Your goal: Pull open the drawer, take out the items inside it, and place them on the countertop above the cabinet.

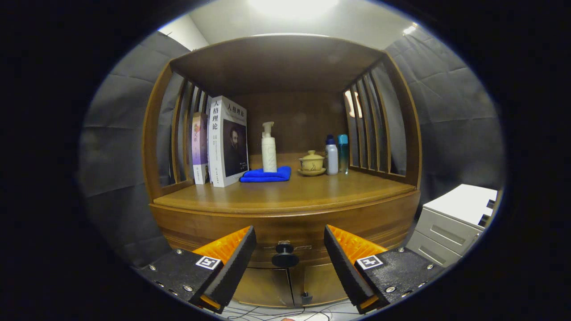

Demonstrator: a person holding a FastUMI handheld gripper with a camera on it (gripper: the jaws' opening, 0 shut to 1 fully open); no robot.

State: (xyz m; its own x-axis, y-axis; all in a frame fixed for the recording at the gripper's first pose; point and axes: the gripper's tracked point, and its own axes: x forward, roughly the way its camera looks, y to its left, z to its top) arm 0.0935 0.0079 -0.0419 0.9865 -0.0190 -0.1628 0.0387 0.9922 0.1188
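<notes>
On the wooden countertop (pixel 285 194), from the left: two upright books (pixel 221 141), a folded blue cloth (pixel 266 175) under a white pump bottle (pixel 268 149), a lidded yellow teacup (pixel 312 163), then two small bottles (pixel 336 154). Below, the gripper (pixel 290 249) is released — fingers spread wide, the dark drawer knob (pixel 284 255) between them, untouched; the drawer is closed. Farther right stands a white cabinet (pixel 455 220).

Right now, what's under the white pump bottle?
A folded blue cloth lies under the pump bottle, on the countertop. The cloth's middle is covered. The open fingers flank the drawer knob.
</notes>
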